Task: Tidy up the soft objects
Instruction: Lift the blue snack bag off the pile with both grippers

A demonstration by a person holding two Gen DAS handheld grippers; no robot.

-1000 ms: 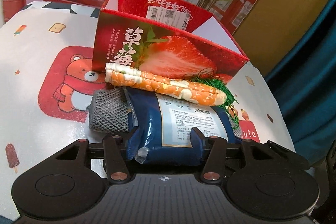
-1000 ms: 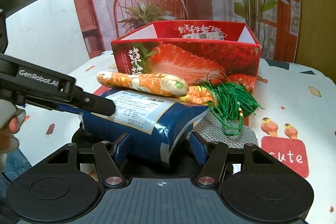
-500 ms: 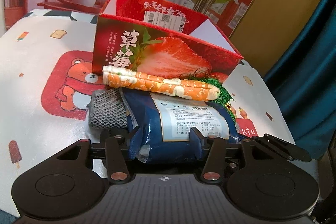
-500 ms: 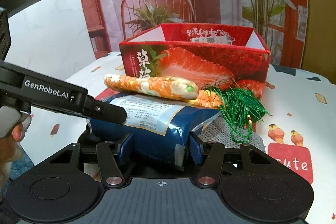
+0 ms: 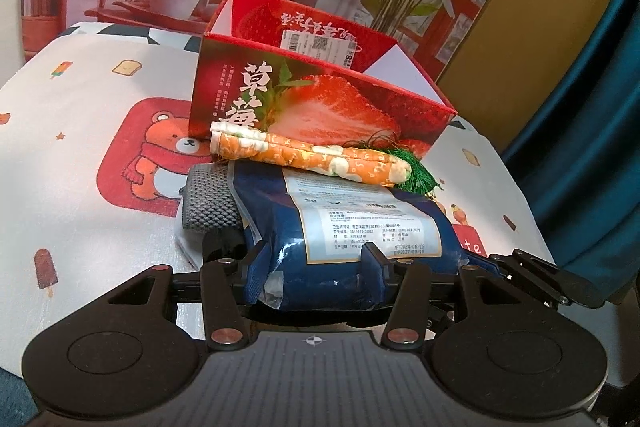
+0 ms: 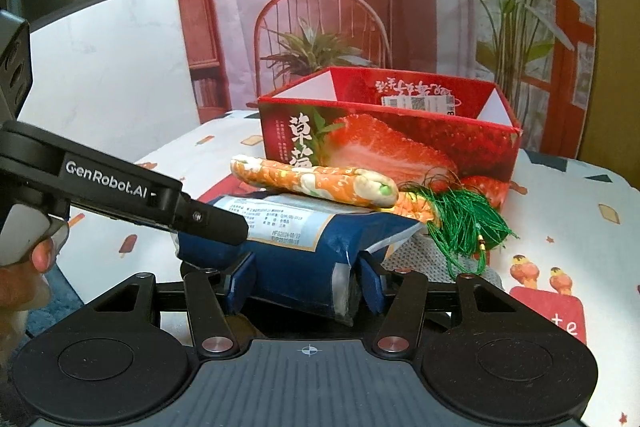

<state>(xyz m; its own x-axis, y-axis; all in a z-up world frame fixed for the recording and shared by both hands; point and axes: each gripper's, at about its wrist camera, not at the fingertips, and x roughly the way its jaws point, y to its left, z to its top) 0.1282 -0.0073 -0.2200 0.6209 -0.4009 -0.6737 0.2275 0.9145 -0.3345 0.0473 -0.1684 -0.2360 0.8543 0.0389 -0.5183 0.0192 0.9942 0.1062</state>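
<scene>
A: Left wrist view, item one?
B: Left gripper, both pads pinching a blue plastic pack with a white printed label. On the pack lies an orange patterned cloth roll with a green tassel at its end. A grey knit cloth is tucked under the pack's left end. A red strawberry box, open-topped, stands just behind on the cartoon-print tablecloth.
A: Right wrist view?
B: Right gripper, jaws just narrowed, pressed on the pack's other end. The left gripper's arm reaches in from the left, a person's fingers on its handle. Roll on top; box behind.
</scene>
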